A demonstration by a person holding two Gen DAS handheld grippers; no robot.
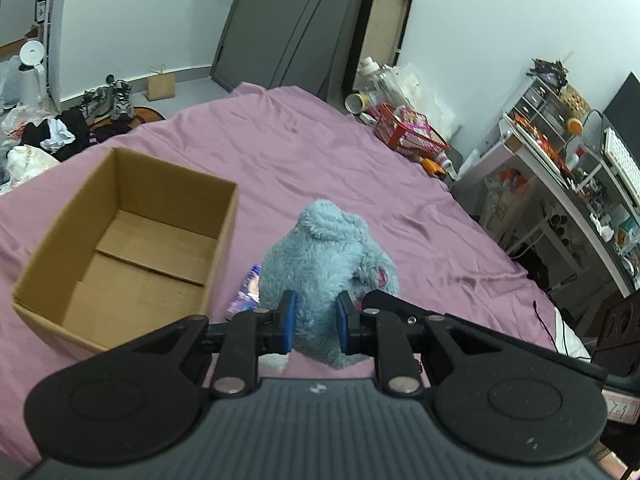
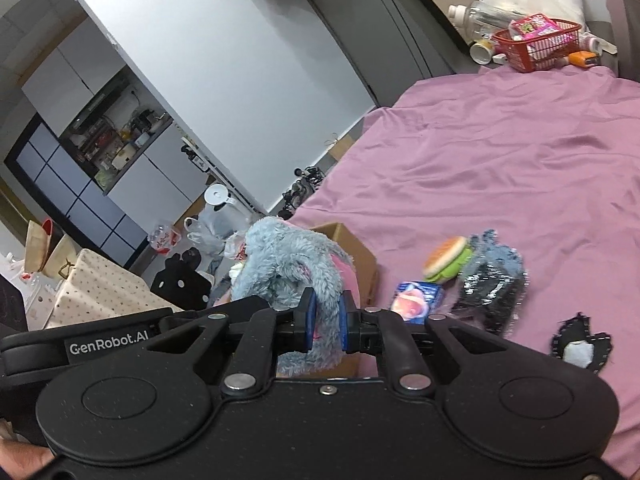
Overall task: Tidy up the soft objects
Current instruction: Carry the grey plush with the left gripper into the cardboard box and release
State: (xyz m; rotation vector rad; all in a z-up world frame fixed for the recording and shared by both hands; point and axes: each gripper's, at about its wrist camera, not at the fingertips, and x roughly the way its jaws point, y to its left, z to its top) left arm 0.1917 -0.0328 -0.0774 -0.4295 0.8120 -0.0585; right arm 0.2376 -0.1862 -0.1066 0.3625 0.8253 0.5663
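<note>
A blue-grey plush toy (image 1: 324, 264) is held above the pink bed sheet (image 1: 312, 152). My left gripper (image 1: 316, 320) is shut on its lower body. My right gripper (image 2: 327, 322) is shut on a long fuzzy limb of the same plush toy (image 2: 292, 264); its black finger shows beside the toy in the left wrist view (image 1: 384, 300). An open, empty cardboard box (image 1: 132, 240) sits on the bed left of the toy, and part of the box (image 2: 356, 252) shows behind the toy in the right wrist view.
On the sheet lie a burger toy (image 2: 448, 258), a blue packet (image 2: 418, 300), a dark sparkly pouch (image 2: 492, 284) and a black-and-white felt piece (image 2: 580, 344). A red basket (image 2: 536, 42) stands at the bed's far end. A cluttered desk (image 1: 560, 168) runs along the right.
</note>
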